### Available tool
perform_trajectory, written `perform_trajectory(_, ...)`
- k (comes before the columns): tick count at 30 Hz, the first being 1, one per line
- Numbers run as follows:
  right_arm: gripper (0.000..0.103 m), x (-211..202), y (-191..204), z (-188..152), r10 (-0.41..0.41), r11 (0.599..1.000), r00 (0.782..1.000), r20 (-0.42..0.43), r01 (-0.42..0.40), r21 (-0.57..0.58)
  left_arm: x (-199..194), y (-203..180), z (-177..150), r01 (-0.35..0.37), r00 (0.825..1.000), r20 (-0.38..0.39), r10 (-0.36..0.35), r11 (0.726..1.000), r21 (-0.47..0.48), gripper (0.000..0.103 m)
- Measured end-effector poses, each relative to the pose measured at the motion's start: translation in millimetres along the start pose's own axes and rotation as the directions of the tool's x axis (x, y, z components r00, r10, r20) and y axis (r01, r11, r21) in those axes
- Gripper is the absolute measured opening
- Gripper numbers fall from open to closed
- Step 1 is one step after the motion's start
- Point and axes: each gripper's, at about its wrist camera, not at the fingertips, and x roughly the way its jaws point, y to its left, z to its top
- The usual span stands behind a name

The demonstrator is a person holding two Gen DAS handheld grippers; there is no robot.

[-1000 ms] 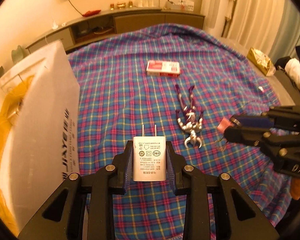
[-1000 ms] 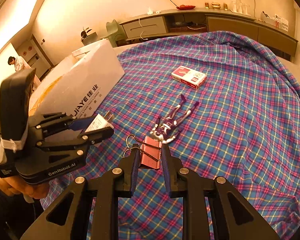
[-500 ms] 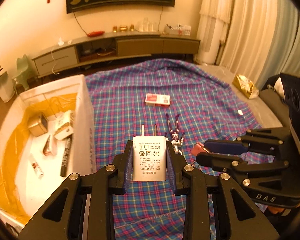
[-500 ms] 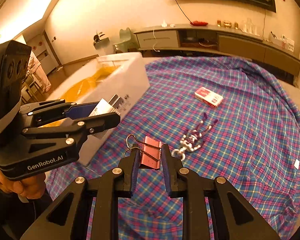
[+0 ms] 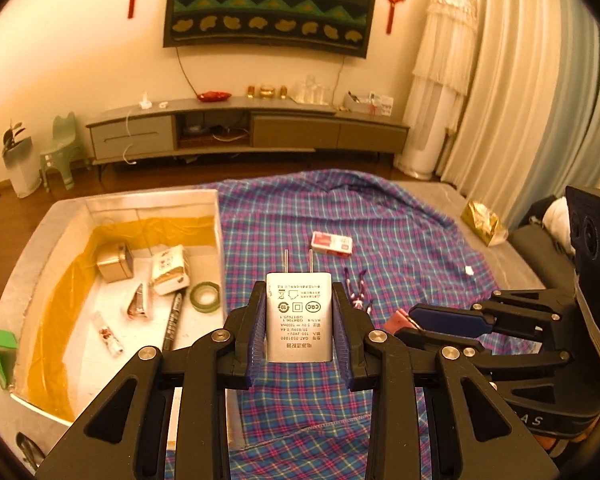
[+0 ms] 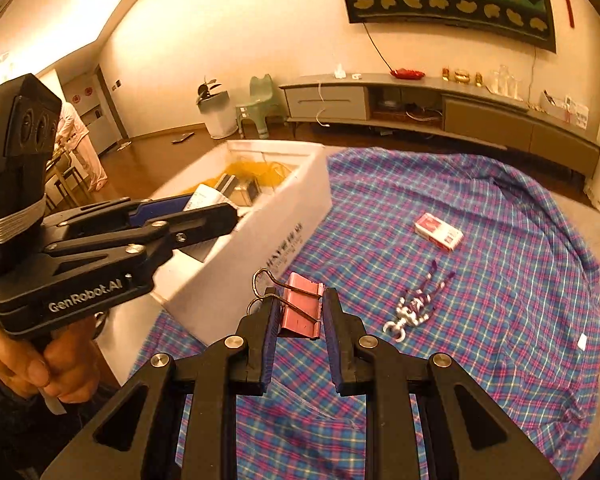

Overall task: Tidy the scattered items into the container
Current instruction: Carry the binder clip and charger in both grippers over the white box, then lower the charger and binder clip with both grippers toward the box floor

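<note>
My left gripper (image 5: pixel 299 316) is shut on a white plug charger (image 5: pixel 299 314), prongs up, held high beside the white foam box (image 5: pixel 219 240). In the right wrist view it (image 6: pixel 220 210) hangs over the box (image 6: pixel 300 216). My right gripper (image 6: pixel 299 312) is shut on a pink binder clip (image 6: pixel 302 310), held above the plaid cloth (image 6: pixel 500 260); it also shows in the left wrist view (image 5: pixel 410 322). A red-and-white card box (image 5: pixel 333 242) (image 6: pixel 439 233) and a silver-purple toy figure (image 6: pixel 416 304) (image 5: pixel 356 294) lie on the cloth.
The box holds a gold tin (image 5: pixel 115 266), a white packet (image 5: pixel 170 270), a green tape roll (image 5: pixel 205 297), a black marker (image 5: pixel 172 322) and small wrappers. A gold bag (image 5: pixel 482 222) lies at the cloth's right edge. A TV cabinet (image 5: pixel 244 128) stands behind.
Both grippers have risen and tilted up with their items. The box's inside and the far wall have come into view; the left gripper now hangs over the box.
</note>
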Motion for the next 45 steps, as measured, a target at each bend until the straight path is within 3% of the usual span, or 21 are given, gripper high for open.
perform_trajectory(11,0.023,-17,50,30,0.001,0.996,0.999,0.041,0.002,-0.089,-36,29,4,0.001,0.997,0.072,0.004,0.997,-0.077,0.031)
perform_trajectory(24,0.023,0,101,51,0.021,0.984,0.999,0.037,-0.015,-0.176,-61,75,4,-0.025,0.992,0.120,0.047,0.984,-0.177,0.031)
perform_trajectory(45,0.023,59,142,63,0.034,0.966,0.999,-0.032,-0.041,-0.256,-40,150,-12,-0.064,0.993,0.068,0.093,0.937,-0.343,0.031)
